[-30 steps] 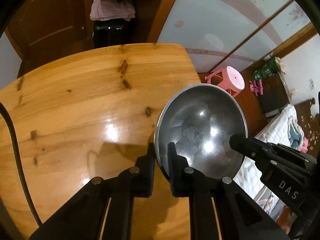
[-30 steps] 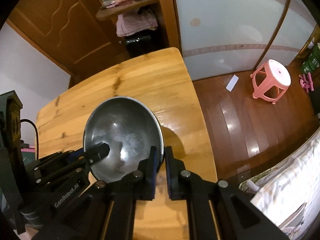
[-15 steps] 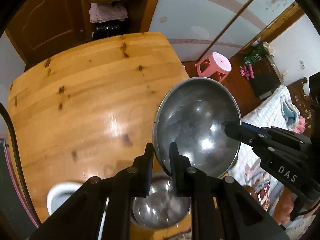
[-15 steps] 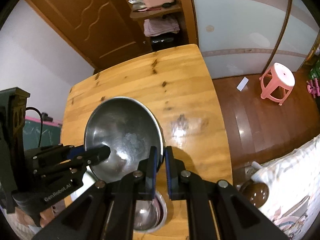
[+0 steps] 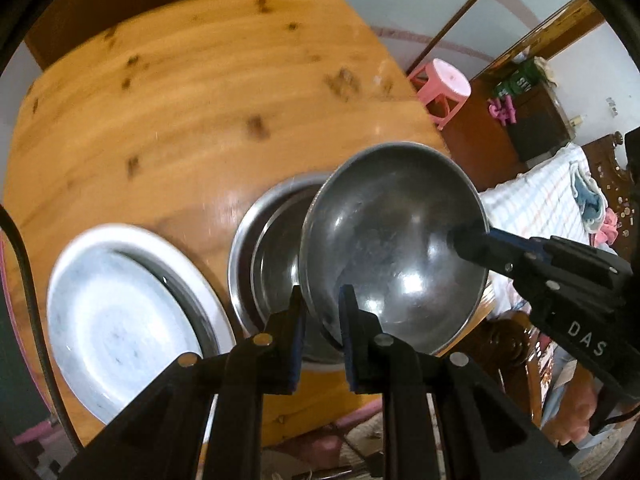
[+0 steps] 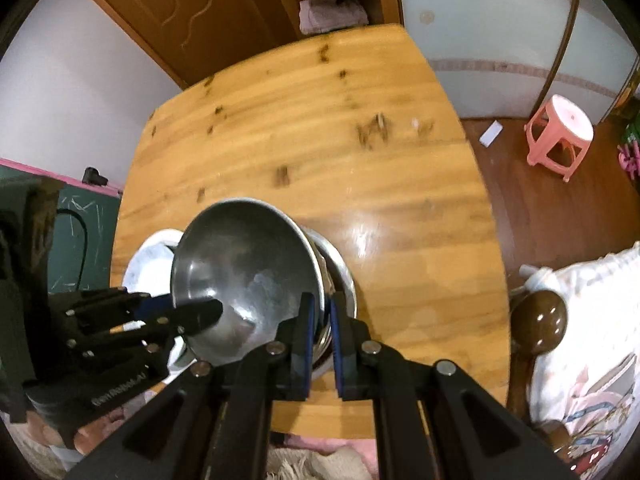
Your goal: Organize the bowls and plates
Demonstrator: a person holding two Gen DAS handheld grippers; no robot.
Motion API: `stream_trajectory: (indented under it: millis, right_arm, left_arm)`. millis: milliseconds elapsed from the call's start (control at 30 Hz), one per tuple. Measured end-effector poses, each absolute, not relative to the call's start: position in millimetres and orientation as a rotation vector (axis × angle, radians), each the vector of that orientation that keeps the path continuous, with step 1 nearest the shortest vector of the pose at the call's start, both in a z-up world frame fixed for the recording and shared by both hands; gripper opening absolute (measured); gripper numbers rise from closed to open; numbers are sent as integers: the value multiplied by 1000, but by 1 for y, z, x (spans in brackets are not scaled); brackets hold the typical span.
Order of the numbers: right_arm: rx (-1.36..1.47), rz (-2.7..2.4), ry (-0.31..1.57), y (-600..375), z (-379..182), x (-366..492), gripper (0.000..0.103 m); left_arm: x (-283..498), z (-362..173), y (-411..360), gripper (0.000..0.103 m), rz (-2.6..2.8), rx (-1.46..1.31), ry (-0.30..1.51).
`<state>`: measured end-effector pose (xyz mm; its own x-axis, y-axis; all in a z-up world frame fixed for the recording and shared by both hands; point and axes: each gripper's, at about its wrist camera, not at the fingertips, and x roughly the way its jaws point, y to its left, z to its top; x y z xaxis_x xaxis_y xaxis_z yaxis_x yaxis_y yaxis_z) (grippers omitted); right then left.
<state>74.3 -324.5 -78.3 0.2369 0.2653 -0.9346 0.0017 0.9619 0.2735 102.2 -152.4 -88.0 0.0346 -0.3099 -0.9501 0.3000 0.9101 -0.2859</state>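
A steel bowl (image 5: 396, 248) hangs in the air, held by both grippers on opposite rim edges. My left gripper (image 5: 322, 304) is shut on its near rim; my right gripper (image 6: 319, 312) is shut on the other rim. The bowl also shows in the right wrist view (image 6: 248, 272). Below it a stack of steel bowls (image 5: 264, 248) rests on the wooden table (image 5: 200, 92) near the front edge. A white plate (image 5: 120, 308) with a steel dish in it lies left of the stack. The held bowl is tilted over the stack, apart from it.
The round table (image 6: 320, 120) stretches away behind the dishes. A pink stool (image 6: 560, 128) stands on the floor to the right. A dark wooden chair knob (image 6: 540, 320) and a bed lie at the right. A black cable (image 5: 24, 280) runs along the left edge.
Both grippers have carried the bowl back toward the table's near edge and lower. The bowl stack and white plate, barely visible before, now lie right under and beside the held bowl.
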Motion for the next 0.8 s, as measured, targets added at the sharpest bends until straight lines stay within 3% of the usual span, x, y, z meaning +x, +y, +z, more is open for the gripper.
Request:
stream_trajectory:
  millis: [433, 800]
  right_arm:
    - [214, 175, 1384, -312, -114, 76, 7]
    - [166, 174, 1386, -305, -117, 78, 8]
  left_arm:
    - [102, -112, -149, 14, -418, 27, 1496]
    - [104, -105, -149, 30, -423, 43, 1473]
